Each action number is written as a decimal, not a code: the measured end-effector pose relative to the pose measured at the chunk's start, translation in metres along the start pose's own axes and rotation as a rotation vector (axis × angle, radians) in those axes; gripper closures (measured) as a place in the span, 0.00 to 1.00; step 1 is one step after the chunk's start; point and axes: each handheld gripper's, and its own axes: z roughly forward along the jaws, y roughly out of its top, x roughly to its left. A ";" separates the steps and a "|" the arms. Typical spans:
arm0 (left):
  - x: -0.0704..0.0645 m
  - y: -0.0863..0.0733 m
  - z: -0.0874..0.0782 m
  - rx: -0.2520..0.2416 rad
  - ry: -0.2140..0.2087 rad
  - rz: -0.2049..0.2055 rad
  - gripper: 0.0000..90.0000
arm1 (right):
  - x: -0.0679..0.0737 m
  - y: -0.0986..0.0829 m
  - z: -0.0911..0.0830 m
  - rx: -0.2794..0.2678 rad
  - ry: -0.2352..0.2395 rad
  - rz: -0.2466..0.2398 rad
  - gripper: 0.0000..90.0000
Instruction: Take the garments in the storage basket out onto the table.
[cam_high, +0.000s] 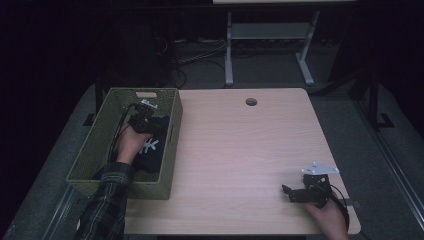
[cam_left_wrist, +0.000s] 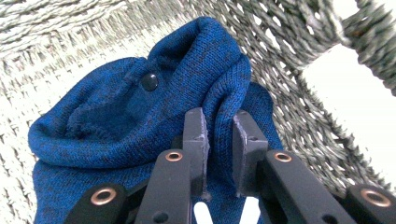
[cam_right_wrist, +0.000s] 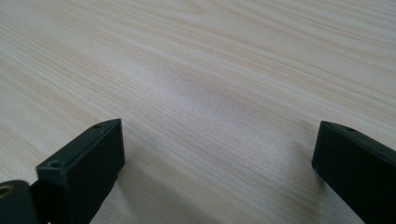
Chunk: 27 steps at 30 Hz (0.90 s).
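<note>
Knitwear like this blue garment (cam_left_wrist: 140, 135) should be light, soft and floppy, so we judge a thick fold the best hold. It lies in the woven basket (cam_high: 95, 145) at the table's (cam_high: 240, 150) left. Our left gripper (cam_left_wrist: 219, 140) pinches a ribbed fold between narrow jaws. Our right gripper (cam_high: 292, 194) rests wide open on smooth pale wood.

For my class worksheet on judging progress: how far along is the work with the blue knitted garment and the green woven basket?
Done: the blue knitted garment lies inside the green woven basket. In hand: the left gripper has a fold of the knit between its nearly closed jaws. Left, probably: either letting go or lifting it; which one cannot be told. The right gripper rests open on the pale wooden table.
</note>
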 end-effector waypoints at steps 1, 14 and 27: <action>0.000 0.000 -0.001 -0.002 0.001 0.000 0.86 | 0.000 0.000 0.000 0.000 0.000 0.000 0.02; 0.002 -0.002 -0.026 -0.076 -0.015 -0.017 0.89 | 0.000 0.000 0.000 0.000 0.000 0.000 0.02; 0.012 -0.007 -0.061 -0.172 -0.028 -0.041 0.92 | 0.000 0.000 0.000 0.000 0.000 0.000 0.02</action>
